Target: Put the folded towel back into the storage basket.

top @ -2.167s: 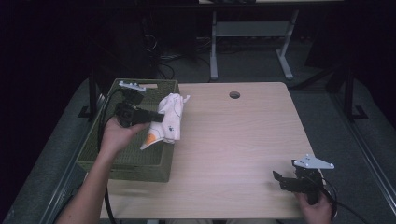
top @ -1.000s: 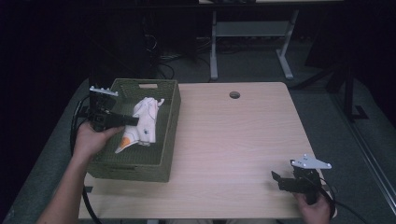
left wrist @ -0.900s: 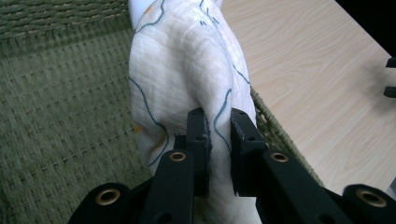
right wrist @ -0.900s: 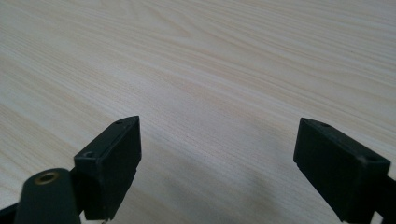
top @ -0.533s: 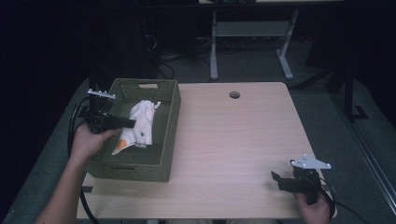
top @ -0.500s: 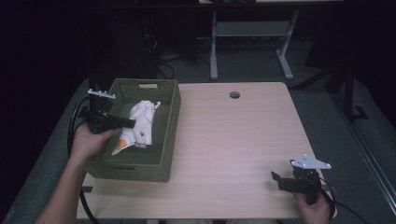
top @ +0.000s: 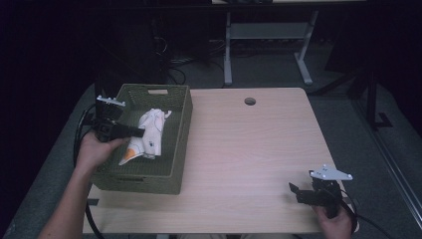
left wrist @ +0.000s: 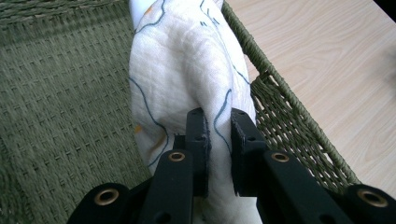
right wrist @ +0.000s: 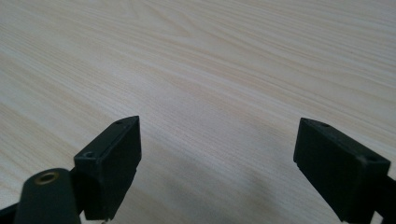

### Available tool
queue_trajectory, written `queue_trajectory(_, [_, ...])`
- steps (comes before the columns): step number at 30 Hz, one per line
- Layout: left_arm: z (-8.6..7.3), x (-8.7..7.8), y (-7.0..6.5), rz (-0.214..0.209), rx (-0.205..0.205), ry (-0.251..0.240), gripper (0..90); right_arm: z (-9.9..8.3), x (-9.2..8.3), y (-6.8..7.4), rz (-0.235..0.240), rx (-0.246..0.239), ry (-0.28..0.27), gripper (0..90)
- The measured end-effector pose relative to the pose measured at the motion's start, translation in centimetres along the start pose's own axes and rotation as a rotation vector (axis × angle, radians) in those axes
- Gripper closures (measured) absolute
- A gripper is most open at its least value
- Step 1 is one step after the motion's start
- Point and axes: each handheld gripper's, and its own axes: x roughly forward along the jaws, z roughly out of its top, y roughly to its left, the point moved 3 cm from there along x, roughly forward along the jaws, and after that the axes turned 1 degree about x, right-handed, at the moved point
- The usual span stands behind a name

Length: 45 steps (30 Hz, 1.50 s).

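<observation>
A white cloth (top: pixel 149 135) with blue lines and orange patches hangs inside the green woven basket (top: pixel 175 164) at the table's left. My left gripper (top: pixel 142 133) is shut on the cloth, a fold pinched between its pads (left wrist: pixel 218 122). In the left gripper view the cloth (left wrist: pixel 182 70) drapes against the basket's right wall (left wrist: pixel 289 126). My right gripper (top: pixel 294 190) rests near the table's front right corner, jaws wide apart with nothing between them (right wrist: pixel 217 154).
The light wooden table (top: pixel 259 149) has a round cable hole (top: pixel 250 101) near its far edge. A metal stand (top: pixel 263 40) and cables lie on the dark floor beyond the table.
My left gripper has carried the cloth leftward and down into the basket. The basket has shifted a little to the left. The right gripper has stayed where it was.
</observation>
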Motion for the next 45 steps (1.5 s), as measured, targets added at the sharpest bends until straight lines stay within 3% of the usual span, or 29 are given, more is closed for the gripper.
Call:
queue_trajectory(17, [-0.5,1.5,0.8,-0.019,0.004,0.023,79.3,0.1,0.2,0.0,0.010,-0.004,0.000,14.8])
queue_trajectory(25, [-1.1,2.1,1.7,-0.009,0.037,0.056,78.4,0.1,0.1,0.0,0.006,-0.007,0.004,14.8])
queue_trajectory(29, [-1.2,2.7,2.0,-0.002,0.071,0.094,78.4,0.0,0.1,0.0,0.001,-0.008,0.005,14.8])
queue_trajectory(31, [-1.0,2.7,2.2,0.009,0.115,0.093,78.5,0.0,0.1,0.1,-0.001,-0.007,0.005,14.8])
queue_trajectory(32, [-0.8,2.6,2.4,0.028,0.148,0.066,77.2,-0.1,0.2,0.1,-0.002,-0.007,0.007,14.8])
queue_trajectory(33, [-0.6,2.6,2.8,0.083,0.162,0.044,71.5,-0.1,0.3,0.1,-0.003,-0.008,0.010,14.8])
queue_trajectory(34, [-0.4,2.6,3.3,0.141,0.153,0.034,60.1,-0.1,0.4,0.1,0.000,-0.009,0.013,14.8])
queue_trajectory(35, [-0.3,2.6,3.8,0.155,0.124,0.033,53.5,-0.1,0.4,0.2,0.000,-0.010,0.019,14.8])
queue_trajectory(37, [-0.4,2.5,4.2,0.148,0.100,0.027,52.1,-0.1,0.4,0.2,0.000,-0.010,0.021,14.8])
queue_trajectory(38, [-0.6,2.4,4.6,0.173,0.081,0.031,50.9,-0.1,0.3,0.4,-0.001,-0.015,0.017,14.8])
queue_trajectory(39, [-0.8,2.3,4.7,0.170,0.071,0.035,50.0,0.0,0.2,0.5,-0.002,-0.019,0.015,14.8])
queue_trajectory(42, [-1.3,2.1,4.5,0.161,0.063,0.015,49.1,-0.1,0.1,0.6,-0.005,-0.024,0.014,14.8])
queue_trajectory(45, [-1.7,2.2,4.5,0.151,0.058,0.031,48.3,-0.1,0.1,0.6,-0.005,-0.024,0.016,14.8])
